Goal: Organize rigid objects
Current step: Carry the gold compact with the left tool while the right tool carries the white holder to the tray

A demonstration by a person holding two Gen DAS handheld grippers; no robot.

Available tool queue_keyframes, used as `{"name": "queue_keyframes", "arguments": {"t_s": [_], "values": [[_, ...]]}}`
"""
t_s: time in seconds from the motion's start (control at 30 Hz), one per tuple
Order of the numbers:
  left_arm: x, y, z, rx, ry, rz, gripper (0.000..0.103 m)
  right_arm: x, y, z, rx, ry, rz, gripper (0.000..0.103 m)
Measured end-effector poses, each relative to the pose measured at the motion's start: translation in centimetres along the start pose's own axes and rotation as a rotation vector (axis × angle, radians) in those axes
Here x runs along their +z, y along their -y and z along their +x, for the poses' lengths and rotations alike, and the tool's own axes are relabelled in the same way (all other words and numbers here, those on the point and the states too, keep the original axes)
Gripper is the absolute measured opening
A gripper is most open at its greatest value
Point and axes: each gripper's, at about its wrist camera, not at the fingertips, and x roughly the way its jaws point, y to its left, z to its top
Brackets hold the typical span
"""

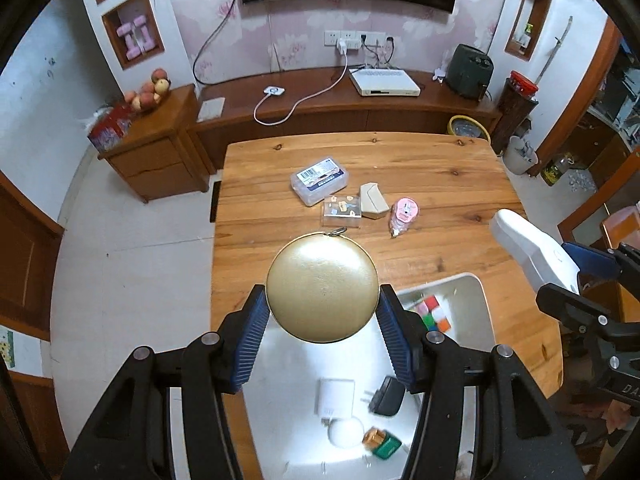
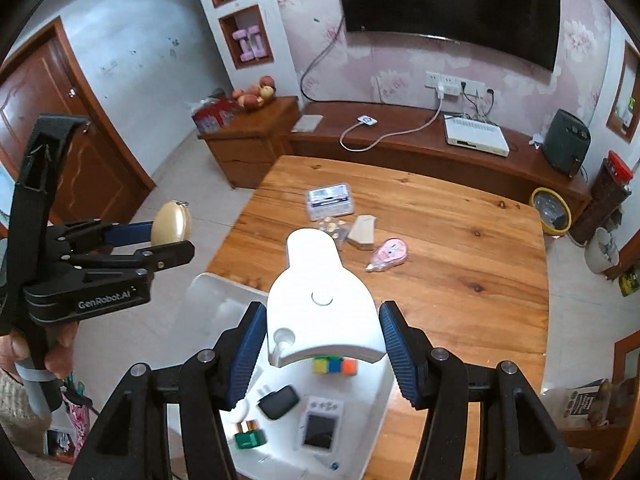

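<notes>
My left gripper [image 1: 322, 308] is shut on a round gold case [image 1: 322, 287] with a small ring at its far edge, held in the air above the white tray [image 1: 478, 312]. From the right wrist view, the same gold case [image 2: 171, 223] shows edge-on in the left gripper [image 2: 170, 246], off the table's left side. My right gripper [image 2: 322, 336] is shut on a white flat device [image 2: 322, 292] with a round button, hovering over the tray [image 2: 208, 292]. In the tray lie a colour cube [image 1: 434, 312], a black plug [image 1: 387, 396], a white adapter [image 1: 337, 396] and a green battery pack [image 1: 382, 442].
On the wooden table [image 1: 440, 184] lie a clear plastic box [image 1: 319, 179], a small clear case [image 1: 341, 210], a beige wedge-shaped box [image 1: 373, 201] and a pink correction tape [image 1: 404, 214]. A hand [image 2: 36, 350] grips the left handle. A low cabinet stands behind.
</notes>
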Motion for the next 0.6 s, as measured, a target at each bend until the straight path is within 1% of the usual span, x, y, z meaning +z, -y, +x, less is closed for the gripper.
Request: {"name": "queue_keyframes", "arguments": {"t_s": [0.13, 0.23, 0.3, 0.4, 0.47, 0.5, 0.53, 0.57, 0.6], "values": [[-2.0, 0.1, -0.8, 0.02, 0.011, 0.005, 0.058, -2.2, -1.9, -0.9, -0.009, 0.009, -0.024, 0.059], [-3.6, 0.3, -0.6, 0.036, -0.005, 0.007, 0.058, -3.9, -2.9, -0.7, -0.035, 0.006, -0.036, 0.059], [-4.5, 0.5, -0.2, 0.039, -0.021, 0.009, 0.058, -5.1, -3.5, -0.2, -0.053, -0.003, -0.047, 0.059], [-5.9, 0.9, 1.0, 0.069, -0.043, 0.015, 0.058, -6.9, -3.8, 1.0, -0.084, -0.026, -0.044, 0.058], [-6.9, 1.0, 1.8, 0.066, -0.051, 0.012, 0.058, -7.9, -3.6, 2.1, -0.1, -0.048, -0.03, 0.057], [-7.3, 1.2, 2.1, 0.065, -0.05, 0.011, 0.058, -8.5, -3.6, 2.5, -0.102, -0.056, -0.023, 0.016], [-7.9, 1.3, 2.7, 0.071, -0.047, 0.014, 0.058, -8.9, -3.6, 3.0, -0.097, -0.072, -0.019, 0.0], [-8.3, 1.4, 3.2, 0.08, -0.05, 0.017, 0.058, -9.4, -3.5, 4.2, -0.122, -0.117, -0.012, 0.004], [-8.8, 1.5, 3.8, 0.084, -0.057, 0.019, 0.058, -9.8, -3.2, 4.7, -0.126, -0.127, -0.001, 0.004]]}}
